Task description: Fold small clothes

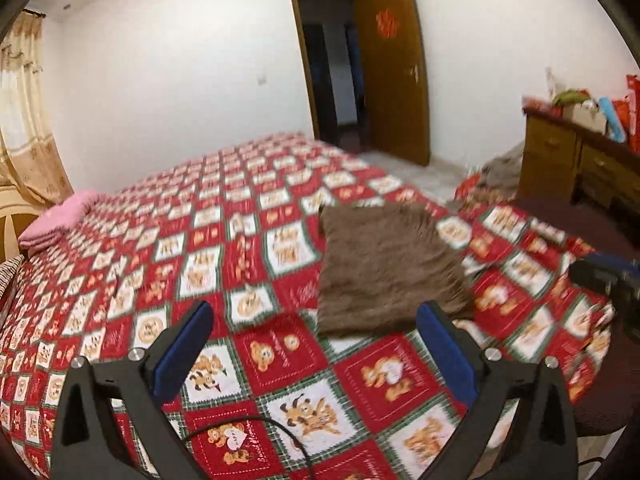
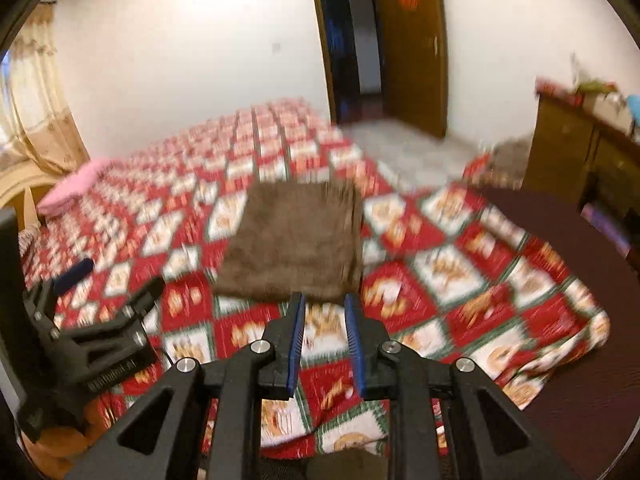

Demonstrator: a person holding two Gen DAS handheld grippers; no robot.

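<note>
Left wrist view: folded brown cloth [image 1: 386, 268] lies flat—both jaws empty, left wide, right narrow.

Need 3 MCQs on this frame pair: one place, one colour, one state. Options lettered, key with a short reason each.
1. Where does the folded cloth lie?
A. on the bedspread
B. on the dresser
C. on the floor

2. What colour is the cushion at the far left of the bed?
A. blue
B. pink
C. green

3. How stand the left gripper jaws?
A. shut on the cloth
B. shut on nothing
C. wide apart, holding nothing

Key:
1 A: the brown cloth rests flat on the red patterned bedspread.
2 B: it shows pink beside the curtain.
3 C: only bedspread shows between its spread fingers.
</note>
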